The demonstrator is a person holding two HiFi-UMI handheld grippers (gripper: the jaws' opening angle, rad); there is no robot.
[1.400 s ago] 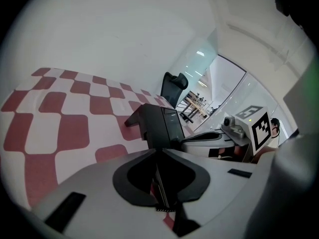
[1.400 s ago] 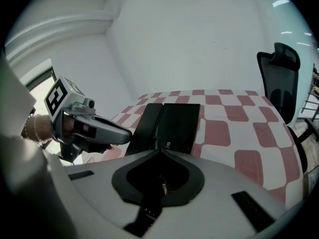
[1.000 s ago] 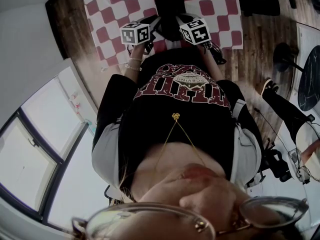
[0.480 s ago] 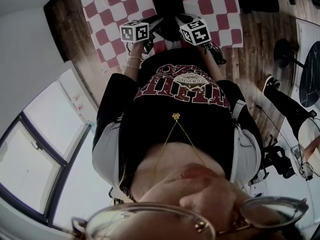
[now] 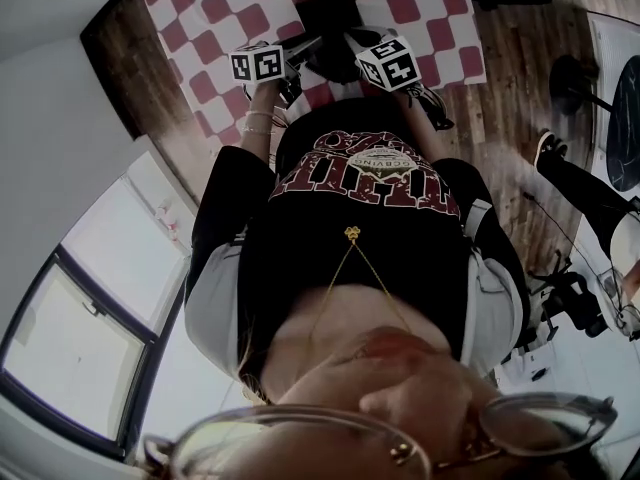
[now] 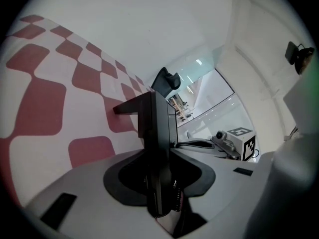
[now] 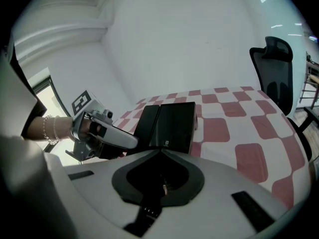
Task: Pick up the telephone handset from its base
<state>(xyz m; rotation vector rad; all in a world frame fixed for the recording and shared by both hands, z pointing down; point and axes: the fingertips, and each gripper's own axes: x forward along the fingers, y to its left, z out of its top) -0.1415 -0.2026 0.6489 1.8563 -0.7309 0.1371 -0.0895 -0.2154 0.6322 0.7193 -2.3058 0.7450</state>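
On the red-and-white checked cloth (image 5: 425, 8) the black telephone lies flat, its handset (image 7: 148, 125) lying along the left side of the base (image 7: 175, 126) and touching it. In the right gripper view the handset's long axis runs away from the person toward the cloth's far edge, parallel to the base. At its near end the left gripper (image 5: 303, 52) has its jaws spread wide; they have just been opening. The telephone's dark edge and a bit of coiled cord (image 6: 177, 203) stand between them, and the pads do not visibly press on it. Just beside it, the right gripper (image 7: 160, 153) has its jaws closed together on nothing, its tip near the base's front edge
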